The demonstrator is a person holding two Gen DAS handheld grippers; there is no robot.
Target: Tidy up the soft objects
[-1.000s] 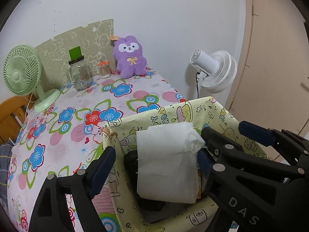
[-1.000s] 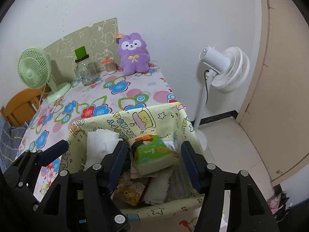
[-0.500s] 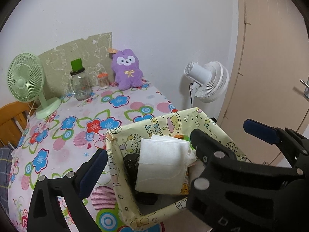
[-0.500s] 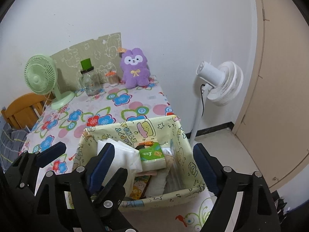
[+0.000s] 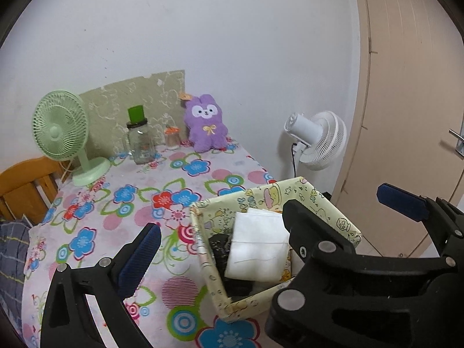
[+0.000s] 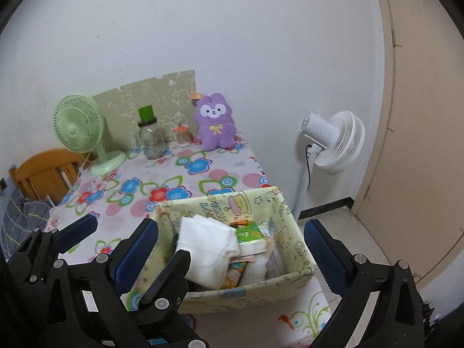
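Observation:
A yellow cartoon-print fabric basket (image 5: 203, 249) (image 6: 220, 200) sits at the table's near right corner. Inside it lie a folded white cloth bundle (image 5: 258, 249) (image 6: 208, 246), a green tissue pack (image 6: 250, 233) and something dark underneath. My left gripper (image 5: 220, 220) hangs open above and short of the basket, with nothing between its pads. My right gripper (image 6: 230, 226) is also back from the basket, its jaws still opening and empty. A purple plush bunny (image 5: 206, 127) (image 6: 216, 126) sits upright against the wall at the table's far end.
On the floral tablecloth (image 5: 124, 194) stand a green desk fan (image 5: 59, 127), a glass jar with a green lid (image 5: 140, 142) and a small orange-lidded jar (image 5: 172, 139). A white standing fan (image 5: 319, 142) is beyond the right edge, a wooden chair (image 5: 26, 182) at left, a door (image 5: 406, 116) at right.
Both grippers have drawn back and upward from the basket. The right jaws spread away from the green pack and the left from the white bundle; both items now rest in the basket.

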